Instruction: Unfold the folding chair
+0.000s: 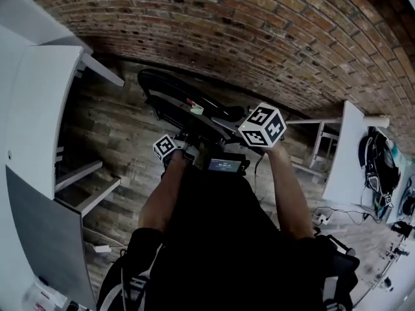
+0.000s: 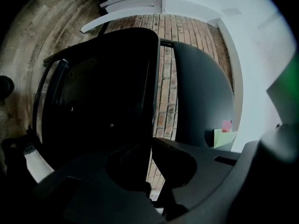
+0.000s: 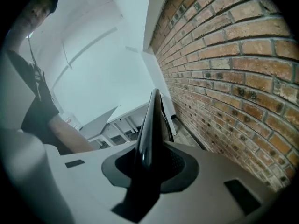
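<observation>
black folding chair (image 2: 103, 101) is standing on the wood plank floor (image 1: 110, 135) by the red brick wall (image 3: 243, 78), panels partly apart. right gripper (image 3: 150, 171) is clamping its thin glossy edge. left gripper (image 2: 152, 171) jaws are sitting together at the other panel. risk: the slick edge slipping free while spreading.

office-like workroom: brick wall (image 1: 259, 31), wood floor (image 1: 117, 128), white desk (image 1: 343, 154), cables (image 1: 337, 214)
</observation>
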### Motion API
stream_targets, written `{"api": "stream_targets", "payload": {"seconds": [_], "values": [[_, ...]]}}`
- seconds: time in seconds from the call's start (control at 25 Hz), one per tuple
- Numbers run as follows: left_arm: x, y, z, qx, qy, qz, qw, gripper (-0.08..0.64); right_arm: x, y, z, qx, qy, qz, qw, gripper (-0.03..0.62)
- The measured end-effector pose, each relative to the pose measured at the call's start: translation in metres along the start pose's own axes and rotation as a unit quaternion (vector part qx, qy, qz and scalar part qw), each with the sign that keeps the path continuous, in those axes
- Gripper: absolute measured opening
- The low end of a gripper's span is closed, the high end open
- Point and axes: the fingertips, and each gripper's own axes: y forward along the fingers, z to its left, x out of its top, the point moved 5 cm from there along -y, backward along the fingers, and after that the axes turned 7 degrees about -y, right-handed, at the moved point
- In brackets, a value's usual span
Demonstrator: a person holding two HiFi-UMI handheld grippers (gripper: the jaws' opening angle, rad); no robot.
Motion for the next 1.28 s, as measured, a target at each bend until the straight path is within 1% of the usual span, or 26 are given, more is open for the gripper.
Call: {"api": "stream_targets", "payload": {"seconds": [0.12,0.24,0.36,0.52,0.6,0.72,0.88,1.04,1.12,1.28], "values": [[0.002,-0.005,0.0,-0.008,-0.006,0.036,0.9993,0.032,-0.005,-0.003,0.01,-0.027,0.034,-0.014,0.999,0.092],[0.001,-0.012,0.001,-0.001,-0.003,0.089,0.9961,0.031,-0.016,-0.007,0.023,-0.067,0.081,-0.034,0.994,0.092],[-0.003,-0.02,0.003,0.01,-0.002,0.13,0.9914,0.032,-0.032,-0.01,0.036,-0.109,0.122,-0.052,0.985,0.088],[-0.016,-0.034,0.011,0.036,0.005,0.182,0.9827,0.031,-0.058,-0.017,0.064,-0.162,0.169,-0.069,0.97,0.081],[-0.019,-0.044,0.015,0.043,0.001,0.188,0.9813,0.031,-0.065,-0.015,0.078,-0.181,0.179,-0.073,0.964,0.078],[-0.017,-0.055,0.016,0.054,0.003,0.185,0.9812,0.031,-0.065,-0.009,0.093,-0.198,0.183,-0.078,0.96,0.078],[-0.017,-0.066,0.015,0.052,0.012,0.166,0.9847,0.031,-0.064,-0.006,0.107,-0.206,0.192,-0.082,0.956,0.078],[-0.023,-0.084,0.017,0.055,0.028,0.147,0.9872,0.032,-0.073,-0.008,0.127,-0.208,0.219,-0.091,0.949,0.08],[-0.032,-0.09,0.018,0.059,0.041,0.155,0.9854,0.032,-0.082,-0.012,0.139,-0.212,0.234,-0.096,0.944,0.08],[-0.055,-0.106,0.025,0.076,0.071,0.187,0.9768,0.032,-0.105,-0.023,0.165,-0.224,0.256,-0.095,0.936,0.08]]}}
